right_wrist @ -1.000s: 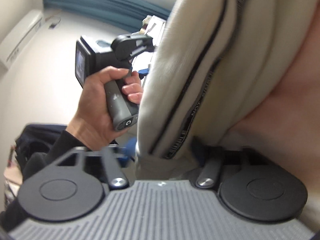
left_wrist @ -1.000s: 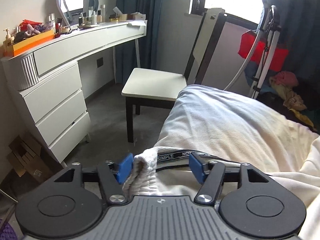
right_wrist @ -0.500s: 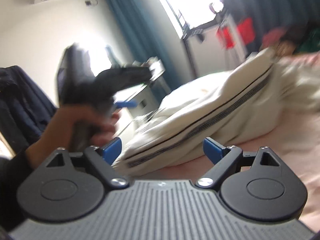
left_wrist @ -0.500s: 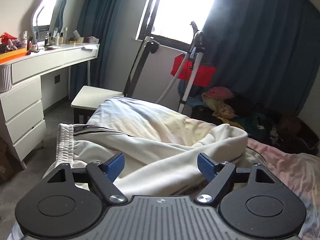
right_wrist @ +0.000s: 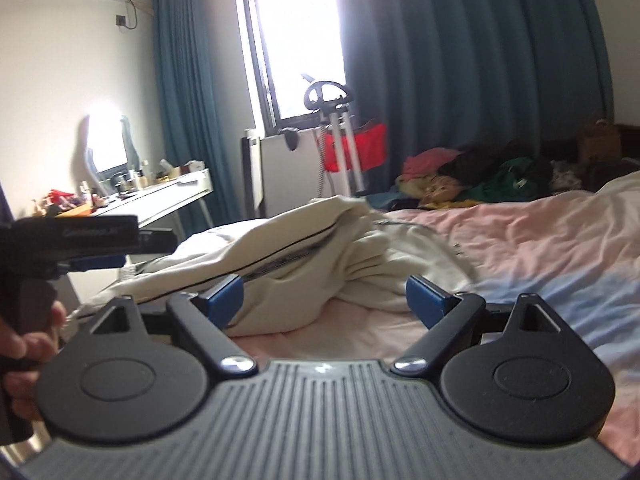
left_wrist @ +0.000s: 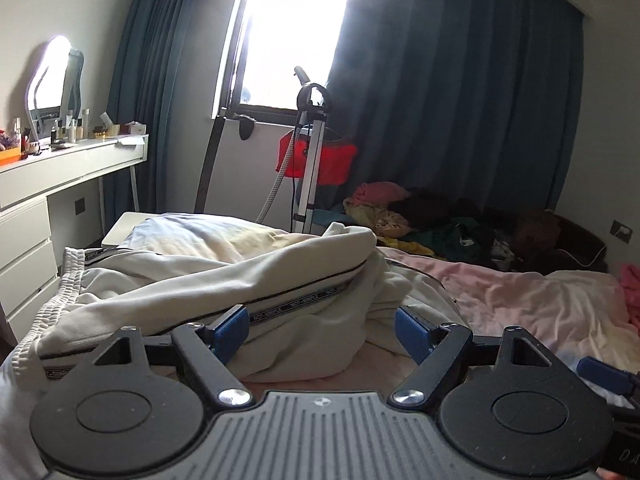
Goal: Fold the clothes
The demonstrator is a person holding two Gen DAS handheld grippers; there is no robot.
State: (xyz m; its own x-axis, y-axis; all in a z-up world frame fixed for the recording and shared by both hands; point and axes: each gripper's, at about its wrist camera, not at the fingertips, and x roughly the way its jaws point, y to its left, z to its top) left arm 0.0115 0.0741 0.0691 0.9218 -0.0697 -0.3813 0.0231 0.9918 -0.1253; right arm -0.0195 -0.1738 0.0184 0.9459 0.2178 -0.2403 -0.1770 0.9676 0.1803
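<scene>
The cream track trousers (left_wrist: pixel 224 280) are seen lying in a loose heap across the middle of the left wrist frame, on the pink bedsheet (left_wrist: pixel 520 296); the ribbed elastic waistband (left_wrist: pixel 60 304) is found at the left edge of the frame, and a dark printed side stripe (left_wrist: pixel 304 300) is traced from lower left up toward the centre, where a fold is raised into a ridge; in the right wrist view the same trousers (right_wrist: pixel 288 240) are bunched left of centre, the stripe showing along the crease.

To the left, a white dressing table (left_wrist: pixel 68 168) is set close to the bed's edge; to the right of the heap, a broad stretch of rumpled sheet is left bare; a pile of coloured clothes (left_wrist: pixel 420 224) is banked at centre right under the dark curtain (left_wrist: pixel 460 100).

The left gripper (left_wrist: pixel 322 332) is held wide open, nothing gripped, its blue pads (left_wrist: pixel 230 330) just in front of the fabric; the right gripper (right_wrist: pixel 328 294) is likewise spread wide and empty above the sheet; at the left edge of that frame a hand (right_wrist: pixel 24 356) is seen on the other tool's handle.
</scene>
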